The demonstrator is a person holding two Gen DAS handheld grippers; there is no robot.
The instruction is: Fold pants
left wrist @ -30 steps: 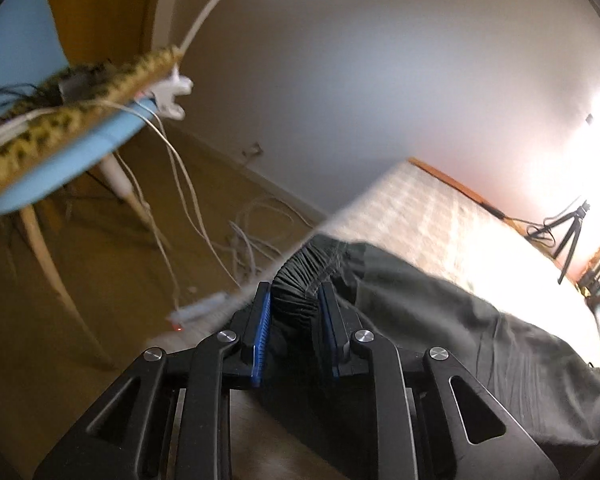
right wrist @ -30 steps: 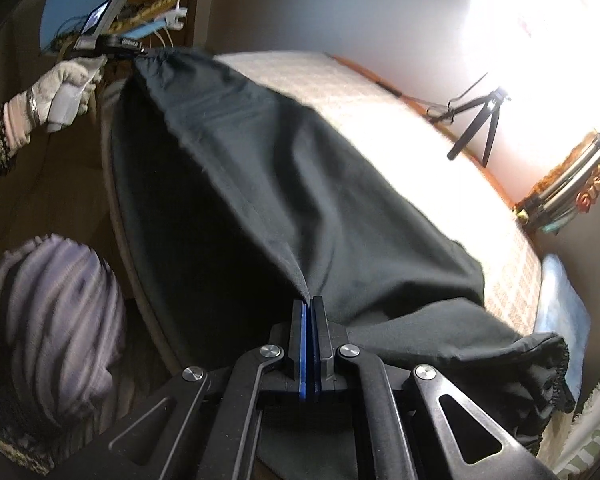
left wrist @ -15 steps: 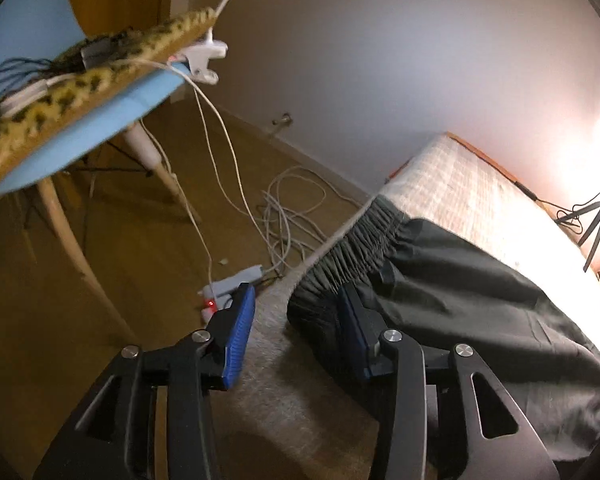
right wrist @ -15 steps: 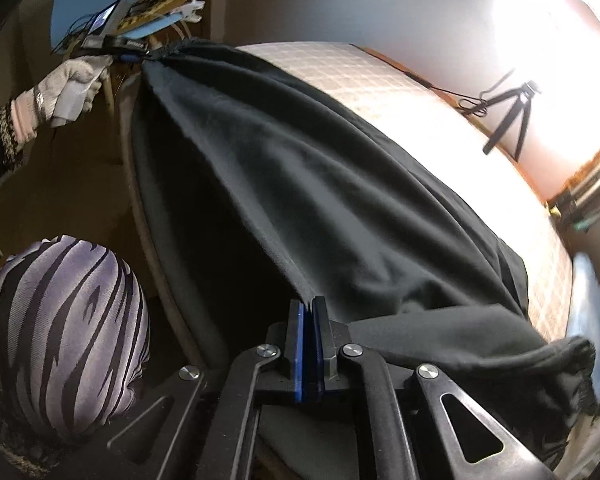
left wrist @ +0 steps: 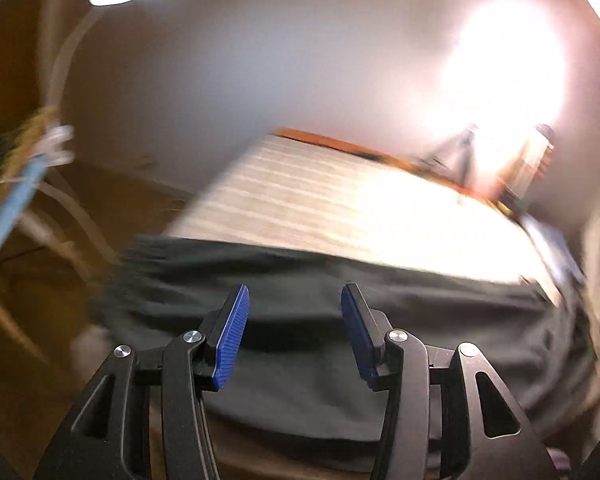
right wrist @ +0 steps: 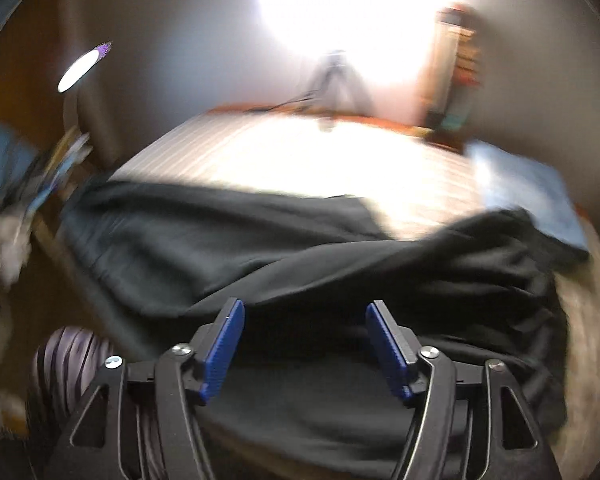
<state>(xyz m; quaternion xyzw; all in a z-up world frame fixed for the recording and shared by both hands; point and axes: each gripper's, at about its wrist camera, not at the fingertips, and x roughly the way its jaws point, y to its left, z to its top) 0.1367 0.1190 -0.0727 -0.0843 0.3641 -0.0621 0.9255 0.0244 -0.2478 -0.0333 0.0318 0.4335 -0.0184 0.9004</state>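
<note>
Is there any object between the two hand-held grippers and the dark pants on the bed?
Nothing visible is in the way. The left hand-held gripper and the right hand-held gripper are both open, with the pants lying directly ahead on the bed. Both views are blurred.

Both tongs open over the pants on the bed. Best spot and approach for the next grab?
Judging by the blurred frames, take the pants by an end. The gathered waistband lies at the left edge of the bed: its thick, ridged band gives the left tongs a firm bite, coming from the near side. The right tongs could take the bunched far-right end likewise.
</note>
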